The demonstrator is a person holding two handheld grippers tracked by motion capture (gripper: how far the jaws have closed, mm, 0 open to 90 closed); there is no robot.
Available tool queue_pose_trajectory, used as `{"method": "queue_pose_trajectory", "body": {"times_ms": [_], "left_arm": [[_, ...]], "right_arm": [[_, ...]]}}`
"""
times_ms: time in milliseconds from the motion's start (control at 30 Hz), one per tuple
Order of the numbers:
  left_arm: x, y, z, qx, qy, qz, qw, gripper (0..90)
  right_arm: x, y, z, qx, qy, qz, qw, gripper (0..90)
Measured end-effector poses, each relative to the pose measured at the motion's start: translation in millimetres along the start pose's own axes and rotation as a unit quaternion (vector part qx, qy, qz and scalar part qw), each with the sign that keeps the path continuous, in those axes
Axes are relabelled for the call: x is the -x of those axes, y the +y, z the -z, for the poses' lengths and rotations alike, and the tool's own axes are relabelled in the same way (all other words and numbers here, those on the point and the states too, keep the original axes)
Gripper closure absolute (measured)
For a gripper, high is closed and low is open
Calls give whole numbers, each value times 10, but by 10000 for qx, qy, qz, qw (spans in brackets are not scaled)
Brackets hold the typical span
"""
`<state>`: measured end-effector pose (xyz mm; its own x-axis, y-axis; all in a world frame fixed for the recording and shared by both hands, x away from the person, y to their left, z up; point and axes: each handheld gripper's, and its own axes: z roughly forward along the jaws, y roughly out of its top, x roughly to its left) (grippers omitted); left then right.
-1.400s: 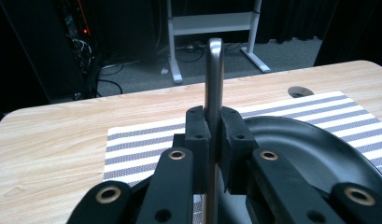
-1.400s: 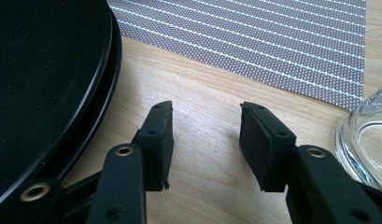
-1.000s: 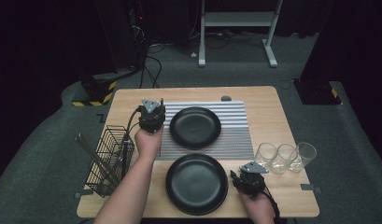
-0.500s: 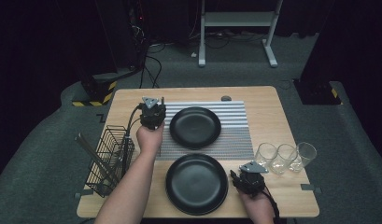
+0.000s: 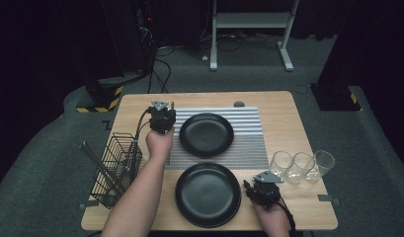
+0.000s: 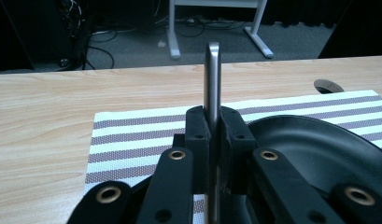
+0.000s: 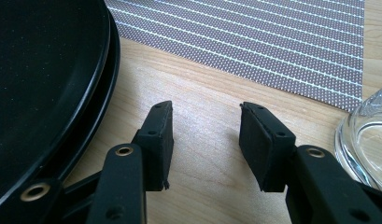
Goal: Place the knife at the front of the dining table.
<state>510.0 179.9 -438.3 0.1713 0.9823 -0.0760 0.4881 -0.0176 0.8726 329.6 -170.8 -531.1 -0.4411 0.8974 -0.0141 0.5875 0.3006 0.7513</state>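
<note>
While the left gripper [image 5: 163,118] sits at the mat's [image 5: 249,143] left edge, roughly 10 o'clock from the table's [image 5: 288,123] middle in the high view, I note its jaws are clamped tight on a thin metal utensil handle [image 6: 212,79]. In the left gripper view the handle stands upright between the two black pads, its rounded end rising above them; I cannot tell which kind of utensil it is, since the working end is hidden below the jaws. Beyond it lie the striped mat [image 6: 132,135] and, at 3 o'clock of the jaws, the rim of the far black plate [image 6: 319,149].

The far plate [image 5: 206,134] rests on the mat, just at 3 o'clock of the left gripper. The near black plate [image 5: 208,193] lies on bare wood at 6 o'clock from the far one.

The right gripper [image 5: 261,190] rests low at about 4 o'clock from the table's middle, just beside the near plate's right rim. In the right gripper view its jaws [image 7: 205,140] stand about half apart with nothing but wood between them; the near plate [image 7: 48,84] is at their 9 o'clock, and a glass [image 7: 366,140] at 3 o'clock.

Three clear glasses [image 5: 302,166] stand in a row at 3 o'clock of the table. A wire basket [image 5: 115,168] with long utensils leaning in it sits at 8 o'clock.
</note>
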Motion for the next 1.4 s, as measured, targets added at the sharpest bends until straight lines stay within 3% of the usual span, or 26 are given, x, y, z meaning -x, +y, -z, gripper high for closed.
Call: {"method": "queue_pose_trajectory", "body": {"times_ms": [300,467,633,1067,1400], "left_arm": [[-51,21,-47,-76,-21,109,9999,831],[-24,62,69,-33,29,-21,10000,832],[-10,98,156,-29,67,-11,10000,833],[-32,114,130,-175,150,-16,9997,833],[-107,159,209,-235,293,-87,9993,833]], "right_arm": [[0,0,0,-1,-1,1,10000,544],[-1,0,0,0,-5,5,10000,544],[-2,0,0,1,-10,8,10000,543],[0,0,0,0,-5,3,10000,544],[-1,0,0,1,-11,5,10000,544]]}}
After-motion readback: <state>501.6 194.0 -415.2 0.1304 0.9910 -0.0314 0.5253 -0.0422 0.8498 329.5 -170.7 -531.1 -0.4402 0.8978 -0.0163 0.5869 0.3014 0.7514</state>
